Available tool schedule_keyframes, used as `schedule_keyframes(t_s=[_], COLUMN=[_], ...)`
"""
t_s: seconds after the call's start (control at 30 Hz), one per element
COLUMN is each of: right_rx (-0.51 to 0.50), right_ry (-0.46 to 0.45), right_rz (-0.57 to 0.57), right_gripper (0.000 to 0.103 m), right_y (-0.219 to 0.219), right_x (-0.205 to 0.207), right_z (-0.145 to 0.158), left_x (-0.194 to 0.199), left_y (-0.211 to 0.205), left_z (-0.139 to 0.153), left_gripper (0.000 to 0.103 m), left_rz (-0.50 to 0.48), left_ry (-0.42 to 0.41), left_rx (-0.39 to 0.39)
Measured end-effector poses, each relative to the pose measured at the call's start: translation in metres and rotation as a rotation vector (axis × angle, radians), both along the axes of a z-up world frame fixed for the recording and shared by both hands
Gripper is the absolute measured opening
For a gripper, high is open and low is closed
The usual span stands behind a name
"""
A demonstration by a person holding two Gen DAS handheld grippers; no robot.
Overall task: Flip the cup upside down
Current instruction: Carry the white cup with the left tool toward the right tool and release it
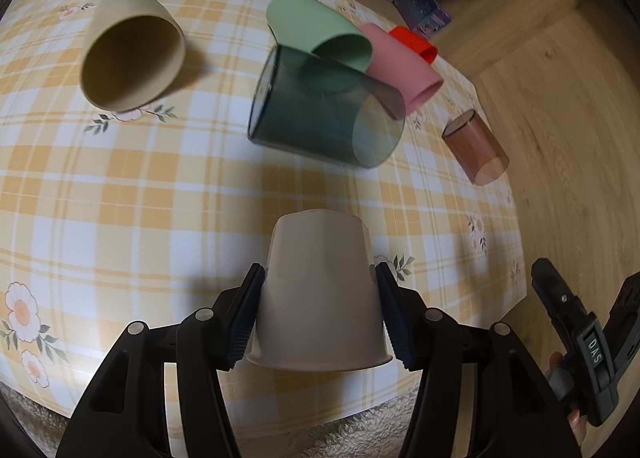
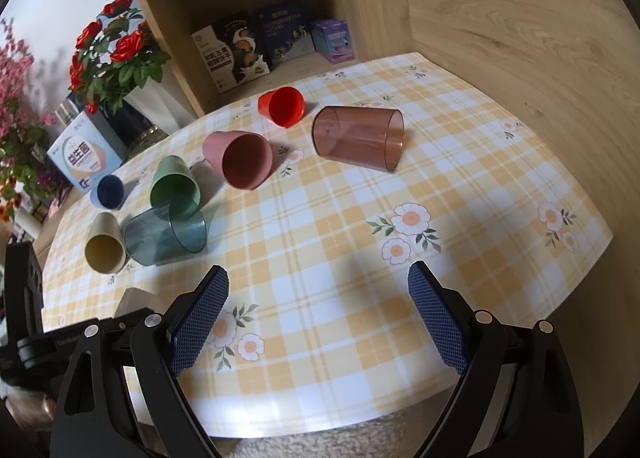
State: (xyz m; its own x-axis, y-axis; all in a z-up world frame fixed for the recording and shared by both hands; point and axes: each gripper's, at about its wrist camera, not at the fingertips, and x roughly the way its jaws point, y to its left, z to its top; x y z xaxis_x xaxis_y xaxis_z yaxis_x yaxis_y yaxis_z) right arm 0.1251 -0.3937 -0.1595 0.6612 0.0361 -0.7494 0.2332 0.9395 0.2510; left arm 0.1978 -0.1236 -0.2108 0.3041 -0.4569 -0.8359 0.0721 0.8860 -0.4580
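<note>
White cup (image 1: 320, 294): plain, tapered, upside down, rim low, near the desk's (image 1: 160, 193) front edge. Left hand-held gripper (image 1: 318, 314): pads pressed on both cup walls, grasping it. Bare checked cloth lies ahead of it; beyond, a beige cup (image 1: 132, 49) left, teal tumbler (image 1: 324, 113) centre, all on their sides. Right hand-held gripper (image 2: 318, 314): released, jaws wide, nothing between them.
</note>
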Motion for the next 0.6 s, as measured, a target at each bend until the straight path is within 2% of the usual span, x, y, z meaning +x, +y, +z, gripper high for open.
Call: schedule_keyframes(t_s=[0.3,0.43,0.6], right_rx=[0.0,-0.003,0.007], right_ry=[0.022,0.021,0.011], right_rz=[0.02,0.019,0.032], right_gripper=[0.088,0.088,0.088], right_y=[0.008,0.01,0.013], right_x=[0.001,0.001,0.001], right_z=[-0.006,-0.005,-0.002], left_x=[-0.004,-0.006,-0.008], left_y=[-0.002,0.0,0.004], left_z=[-0.002,0.002,0.009], left_gripper=[0.055,0.063,0.067], left_rz=[-0.035,-0.041,-0.038], left_ry=[-0.019,-0.035,-0.057], left_rx=[0.057,0.062,0.066])
